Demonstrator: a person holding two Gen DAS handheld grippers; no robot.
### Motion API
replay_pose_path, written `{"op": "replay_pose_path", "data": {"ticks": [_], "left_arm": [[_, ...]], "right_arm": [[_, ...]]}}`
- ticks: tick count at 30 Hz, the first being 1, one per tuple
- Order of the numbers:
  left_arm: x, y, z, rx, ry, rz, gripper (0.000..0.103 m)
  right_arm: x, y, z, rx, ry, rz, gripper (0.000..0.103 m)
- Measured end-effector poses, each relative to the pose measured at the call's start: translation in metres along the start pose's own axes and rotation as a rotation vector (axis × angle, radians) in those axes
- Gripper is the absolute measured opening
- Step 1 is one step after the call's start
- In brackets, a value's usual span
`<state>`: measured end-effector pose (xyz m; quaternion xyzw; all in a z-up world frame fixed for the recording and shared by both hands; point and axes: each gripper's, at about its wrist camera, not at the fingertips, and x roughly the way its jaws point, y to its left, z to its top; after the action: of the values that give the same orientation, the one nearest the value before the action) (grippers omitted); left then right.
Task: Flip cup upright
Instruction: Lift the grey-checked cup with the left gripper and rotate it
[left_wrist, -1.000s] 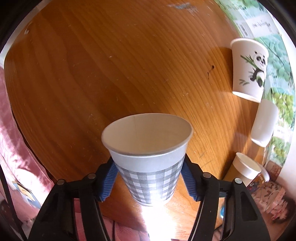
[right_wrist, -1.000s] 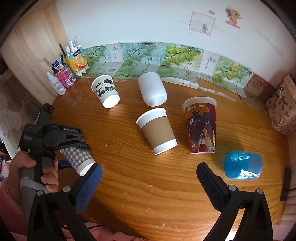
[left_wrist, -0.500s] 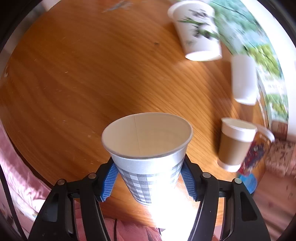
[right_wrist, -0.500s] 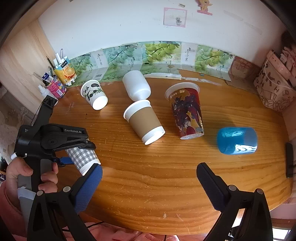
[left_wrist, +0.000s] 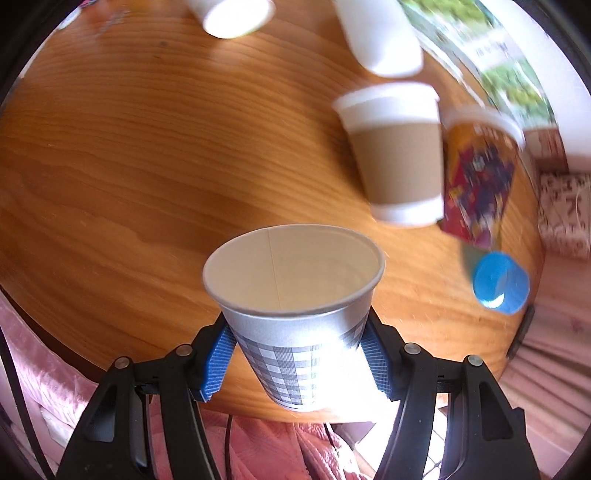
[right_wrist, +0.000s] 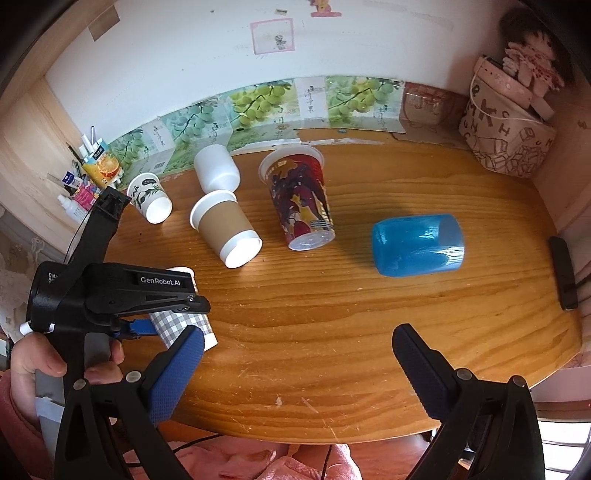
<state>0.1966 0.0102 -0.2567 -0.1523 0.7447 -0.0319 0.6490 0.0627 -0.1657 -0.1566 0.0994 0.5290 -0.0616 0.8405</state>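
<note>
My left gripper (left_wrist: 299, 354) is shut on a grey checked paper cup (left_wrist: 295, 314), its blue pads on both sides of the wall. The cup's open mouth points away from the camera over the wooden table (left_wrist: 147, 166). In the right wrist view the left gripper (right_wrist: 155, 317) holds the checked cup (right_wrist: 181, 325) tilted above the table's front left edge. My right gripper (right_wrist: 295, 350) is open and empty above the table's front edge.
Lying on their sides are a panda cup (right_wrist: 149, 197), a white cup (right_wrist: 216, 168), a brown-sleeved cup (right_wrist: 225, 229), a red printed cup (right_wrist: 301, 201) and a blue cup (right_wrist: 417, 240). A black object (right_wrist: 563, 273) lies at the right edge. Bottles (right_wrist: 85, 177) stand at the back left.
The left gripper has swung with the checked cup, so the other cups slid across its view. The right gripper has moved right and back; it stays open.
</note>
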Motion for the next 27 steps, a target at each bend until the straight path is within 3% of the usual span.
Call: {"op": "replay_pose_path", "data": {"ticks": [10,17,27], "left_arm": [[0.025,-0.057,-0.034,0.076,0.032,0.031,0.067],[0.043,-0.091,-0.058,0.107,0.029,0.024,0.067],[0.048,-0.105,-0.069,0.12,0.022,-0.001,0.067]], "right_arm": [[-0.003,-0.053,-0.001,0.033,0.016,0.012,0.102],[0.013,-0.076,-0.008,0.016,0.077,0.133,0.102],[0.034,-0.085,-0.009,-0.001,0.159,0.267,0.101]]}}
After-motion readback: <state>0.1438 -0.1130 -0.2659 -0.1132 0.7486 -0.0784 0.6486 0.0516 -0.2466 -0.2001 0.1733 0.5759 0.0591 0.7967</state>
